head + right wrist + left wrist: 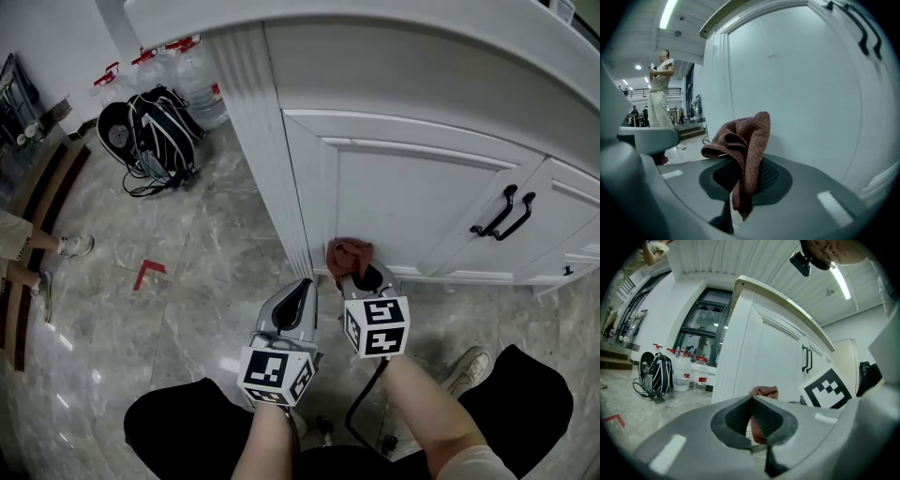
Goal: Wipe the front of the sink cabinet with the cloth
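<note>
**Cloth's clamped and sitting low on the door, so watch that grip**

The sink cabinet (412, 187) is smooth white painted panelling with raised frame ridges and a fluted corner post, standing on a glossy marble floor (187, 281). Your right gripper (354, 272) is clamped on the cloth (349, 251), a nubby rust-brown terry wad sticking out at its 12 o'clock, right at the door's bottom rail. I can't tell if it's actually touching. Your left gripper (302, 286) sits just beside it at 9 o'clock, jaws closed on nothing. The risk I see is that the cloth is bunched rather than spread, so dragging it over those ridges could tug it out, or let the hard jaw tips scuff the paint. The curved black handles (503, 214) at 2 o'clock could also snag the terry loops.
</note>
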Available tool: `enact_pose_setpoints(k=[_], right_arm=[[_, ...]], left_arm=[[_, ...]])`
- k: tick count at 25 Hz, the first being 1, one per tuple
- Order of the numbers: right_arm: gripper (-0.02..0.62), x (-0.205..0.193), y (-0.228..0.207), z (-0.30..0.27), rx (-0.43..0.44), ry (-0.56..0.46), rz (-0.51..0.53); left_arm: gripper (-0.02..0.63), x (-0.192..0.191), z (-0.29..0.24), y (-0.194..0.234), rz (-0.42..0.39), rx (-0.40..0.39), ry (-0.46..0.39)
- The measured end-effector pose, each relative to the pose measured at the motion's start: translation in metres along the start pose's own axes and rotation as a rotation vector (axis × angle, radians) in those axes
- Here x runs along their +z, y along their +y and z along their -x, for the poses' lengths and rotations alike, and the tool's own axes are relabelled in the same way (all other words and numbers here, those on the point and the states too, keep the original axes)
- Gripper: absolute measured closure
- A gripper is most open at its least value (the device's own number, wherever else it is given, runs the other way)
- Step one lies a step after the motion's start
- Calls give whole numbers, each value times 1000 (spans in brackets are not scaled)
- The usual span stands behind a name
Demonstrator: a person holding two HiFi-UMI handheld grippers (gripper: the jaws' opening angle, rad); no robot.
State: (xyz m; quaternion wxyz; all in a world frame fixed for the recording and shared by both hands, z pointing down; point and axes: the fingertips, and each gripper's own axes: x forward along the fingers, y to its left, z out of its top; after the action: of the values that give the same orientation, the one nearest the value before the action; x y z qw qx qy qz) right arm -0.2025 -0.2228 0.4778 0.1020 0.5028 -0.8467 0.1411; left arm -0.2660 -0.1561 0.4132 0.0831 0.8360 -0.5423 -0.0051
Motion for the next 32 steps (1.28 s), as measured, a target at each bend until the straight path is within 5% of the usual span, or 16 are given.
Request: enact_pose_setpoints(k=[13,23,32], right_arm=[[514,-9,-121,71,-210,0,-58],[514,-13,-173,115,-310,-3,-84],[514,-29,-141,101,-244,25,-83]], left_arm=[[606,-16,-40,-82,-11,-136,35],[606,-25,-50,-124,-7,-177,49],[606,-35,-44,-109,-9,-152,69]])
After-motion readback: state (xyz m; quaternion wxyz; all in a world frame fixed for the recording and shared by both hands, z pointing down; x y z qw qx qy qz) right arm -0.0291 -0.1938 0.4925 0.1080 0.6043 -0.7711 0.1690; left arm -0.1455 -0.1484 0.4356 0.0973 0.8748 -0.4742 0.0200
